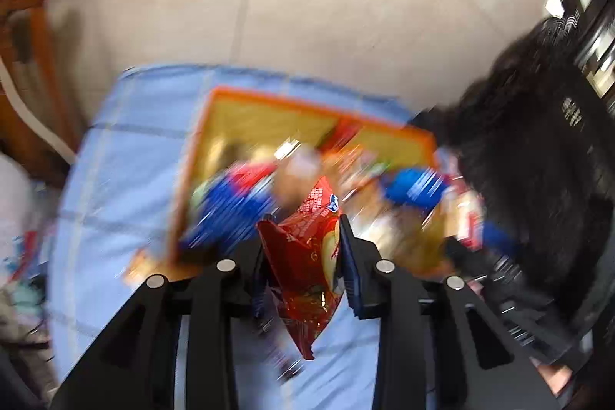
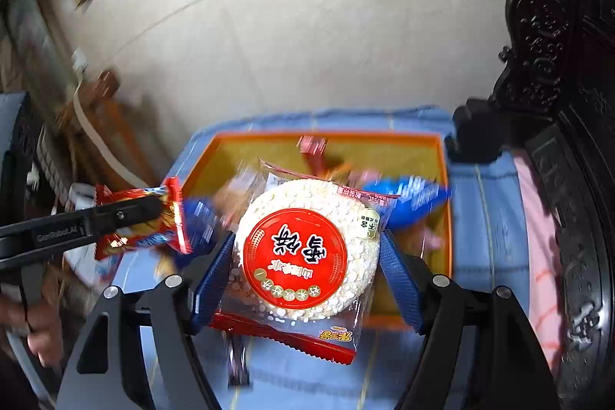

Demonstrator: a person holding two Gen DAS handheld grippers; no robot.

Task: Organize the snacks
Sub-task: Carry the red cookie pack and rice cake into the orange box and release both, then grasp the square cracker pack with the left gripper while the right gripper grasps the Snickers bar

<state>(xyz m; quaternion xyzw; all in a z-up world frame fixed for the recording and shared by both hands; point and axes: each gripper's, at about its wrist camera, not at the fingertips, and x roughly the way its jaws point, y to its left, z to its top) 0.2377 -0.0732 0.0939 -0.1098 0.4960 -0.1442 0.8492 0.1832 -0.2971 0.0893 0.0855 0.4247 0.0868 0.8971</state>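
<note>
My left gripper (image 1: 301,225) is shut on a red snack packet (image 1: 307,256) and holds it in the air above the blue cloth, at the near left edge of the orange box (image 1: 215,95). The same packet (image 2: 177,214) and left gripper (image 2: 153,208) show at the left of the right wrist view. My right gripper (image 2: 307,248) is shut on a round rice-cracker packet with a red label (image 2: 303,248), held above the near edge of the orange box (image 2: 446,202). Several blue and red snack packs lie blurred inside the box.
The box sits on a table with a light blue checked cloth (image 1: 115,179). A wooden chair (image 1: 34,25) stands at the left. Dark carved furniture (image 2: 546,64) stands at the right. The floor is pale tile.
</note>
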